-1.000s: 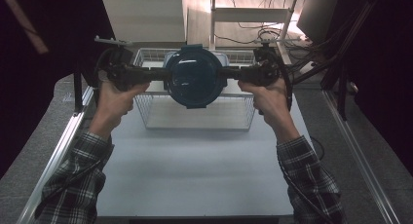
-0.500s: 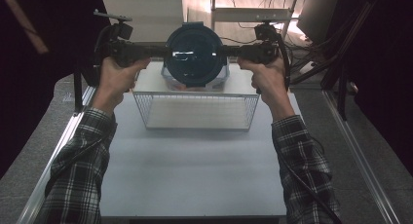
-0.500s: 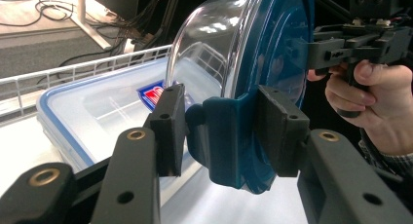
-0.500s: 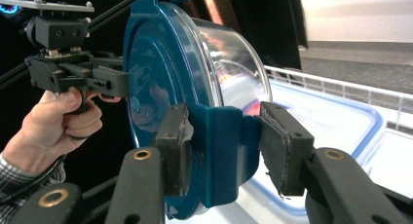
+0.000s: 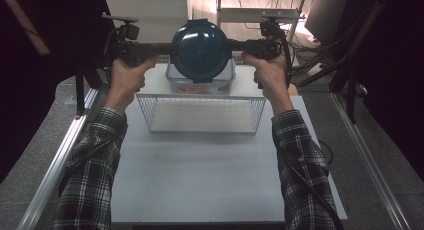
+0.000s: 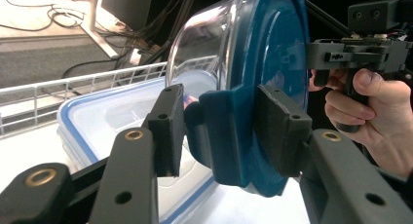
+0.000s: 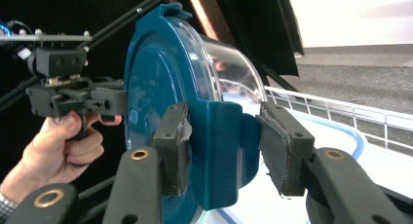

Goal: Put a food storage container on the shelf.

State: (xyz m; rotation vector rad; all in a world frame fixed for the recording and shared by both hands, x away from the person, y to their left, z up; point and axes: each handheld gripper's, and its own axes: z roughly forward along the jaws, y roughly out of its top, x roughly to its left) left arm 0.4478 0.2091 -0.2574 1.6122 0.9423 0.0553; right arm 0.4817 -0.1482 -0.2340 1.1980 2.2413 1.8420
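A round glass container with a dark blue lid (image 5: 200, 50) hangs in the air, tipped so that its lid faces me. My left gripper (image 5: 167, 49) is shut on the lid's left latch tab (image 6: 221, 131). My right gripper (image 5: 235, 45) is shut on the opposite tab (image 7: 221, 146). In the left gripper view the glass bowl (image 6: 204, 39) bulges away behind the lid, and the right gripper (image 6: 360, 53) shows farther off in a hand. The right gripper view has the left gripper (image 7: 73, 100) beyond the lid (image 7: 156, 78).
Below the held container, a wire basket (image 5: 200, 115) stands on the white table (image 5: 200, 175). A clear rectangular box with a blue-rimmed lid (image 5: 200, 85) lies in its far part. Metal rails (image 5: 65, 145) edge the table, with cables and a stand behind.
Both hands have carried the round container away from me and a little higher. The rectangular box beneath it has come into sight.
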